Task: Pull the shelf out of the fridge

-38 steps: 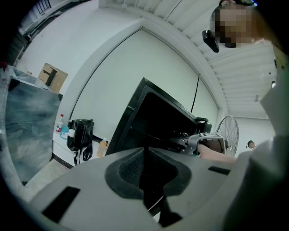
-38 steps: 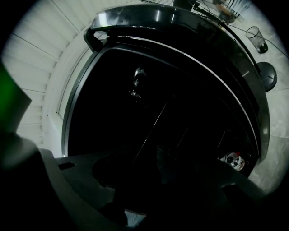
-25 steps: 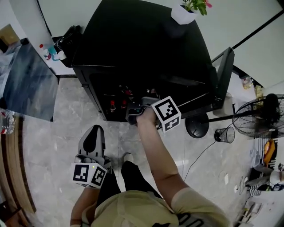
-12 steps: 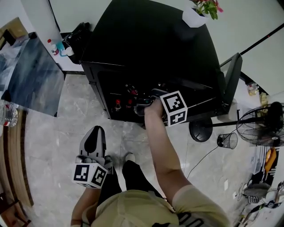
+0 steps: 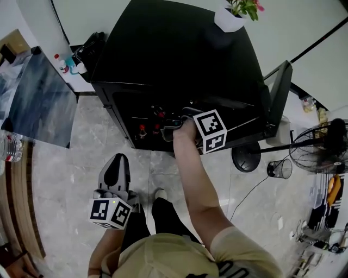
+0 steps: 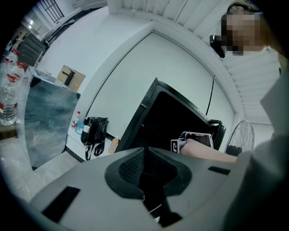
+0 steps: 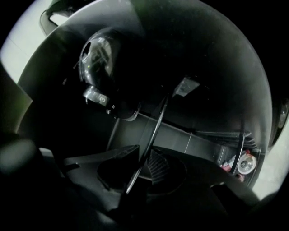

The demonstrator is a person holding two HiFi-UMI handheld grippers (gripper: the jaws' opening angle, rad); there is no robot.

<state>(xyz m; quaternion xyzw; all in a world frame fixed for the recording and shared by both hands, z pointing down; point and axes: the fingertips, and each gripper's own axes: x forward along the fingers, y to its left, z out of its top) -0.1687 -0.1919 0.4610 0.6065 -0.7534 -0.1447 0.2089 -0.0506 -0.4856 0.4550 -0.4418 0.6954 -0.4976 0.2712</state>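
Observation:
A black mini fridge (image 5: pixel 174 54) stands with its door (image 5: pixel 277 92) swung open to the right. My right gripper (image 5: pixel 173 127) reaches level into its dark inside. In the right gripper view the thin front edge of the shelf (image 7: pixel 158 122) runs between the pads of my right gripper (image 7: pixel 145 162). Its jaws have just been closing and now pinch that edge. My left gripper (image 5: pixel 116 160) hangs low over the floor by my leg, away from the fridge. In its own view my left gripper (image 6: pixel 144 168) is shut and holds nothing.
Red-capped bottles (image 5: pixel 142 129) stand inside the fridge, and cans (image 7: pixel 241 163) sit in the door. A plant pot (image 5: pixel 228 16) is on top. A glass table (image 5: pixel 32 92) and black bag (image 5: pixel 89 49) lie left. A fan (image 5: pixel 321 146) and bin (image 5: pixel 277 165) lie right.
My right hand has pushed a little deeper into the fridge opening. The left gripper has stayed where it was.

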